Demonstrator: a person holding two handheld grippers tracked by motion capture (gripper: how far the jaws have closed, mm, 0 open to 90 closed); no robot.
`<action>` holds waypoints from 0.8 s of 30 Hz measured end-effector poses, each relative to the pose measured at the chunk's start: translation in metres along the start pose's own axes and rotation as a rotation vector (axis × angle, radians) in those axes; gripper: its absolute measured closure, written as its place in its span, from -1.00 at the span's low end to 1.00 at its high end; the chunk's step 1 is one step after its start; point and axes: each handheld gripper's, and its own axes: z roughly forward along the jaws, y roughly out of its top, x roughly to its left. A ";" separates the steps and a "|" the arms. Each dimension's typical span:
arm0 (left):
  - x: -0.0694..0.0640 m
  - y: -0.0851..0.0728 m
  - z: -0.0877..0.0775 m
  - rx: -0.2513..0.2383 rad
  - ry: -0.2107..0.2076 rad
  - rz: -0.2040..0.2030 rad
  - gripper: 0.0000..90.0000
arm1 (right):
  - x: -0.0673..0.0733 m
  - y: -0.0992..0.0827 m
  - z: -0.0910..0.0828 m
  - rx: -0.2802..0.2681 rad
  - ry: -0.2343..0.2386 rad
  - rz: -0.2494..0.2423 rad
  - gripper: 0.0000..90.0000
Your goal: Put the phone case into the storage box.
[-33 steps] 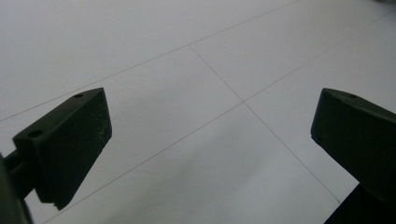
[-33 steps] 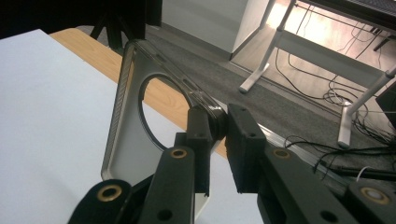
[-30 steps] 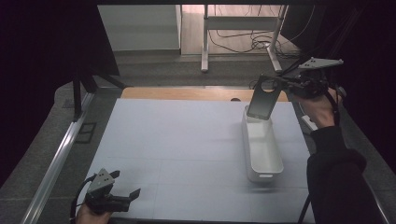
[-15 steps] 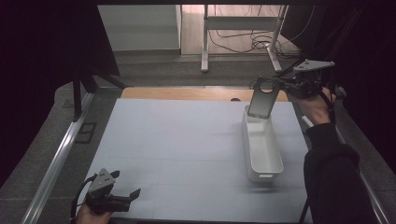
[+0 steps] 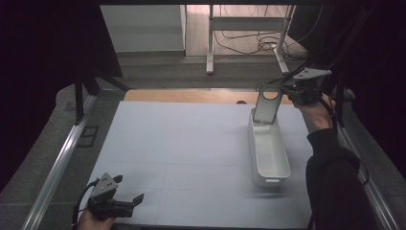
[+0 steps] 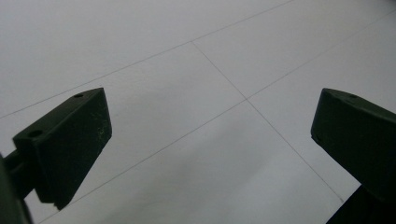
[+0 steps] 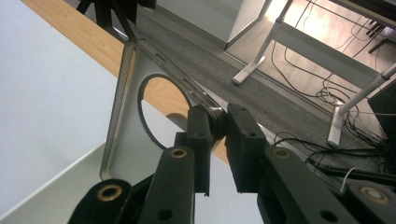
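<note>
table [image 5: 191,143]: white top | on it: 1 white bin [image 5: 269,153]

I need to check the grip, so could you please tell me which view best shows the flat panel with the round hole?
The right gripper view: the panel is close, with the right gripper clamped on its edge beside the hole. The high view shows the panel whole but small, upright over the white bin's far end. The left gripper view faces bare table.

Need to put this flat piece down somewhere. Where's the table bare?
The white table top is bare from its left edge to the white bin, between the wooden strip and the left gripper. The right side is crowded: the right gripper holds the flat piece over the bin's far end.
</note>
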 end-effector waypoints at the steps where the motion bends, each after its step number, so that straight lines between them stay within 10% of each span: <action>1: 0.000 0.000 0.000 -0.001 -0.001 -0.003 -1.00 | 0.000 -0.001 0.002 -0.001 0.003 0.001 0.76; 24: 0.001 0.000 0.000 0.001 -0.004 -0.015 -1.00 | 0.009 -0.025 0.024 -0.013 -0.007 -0.057 0.76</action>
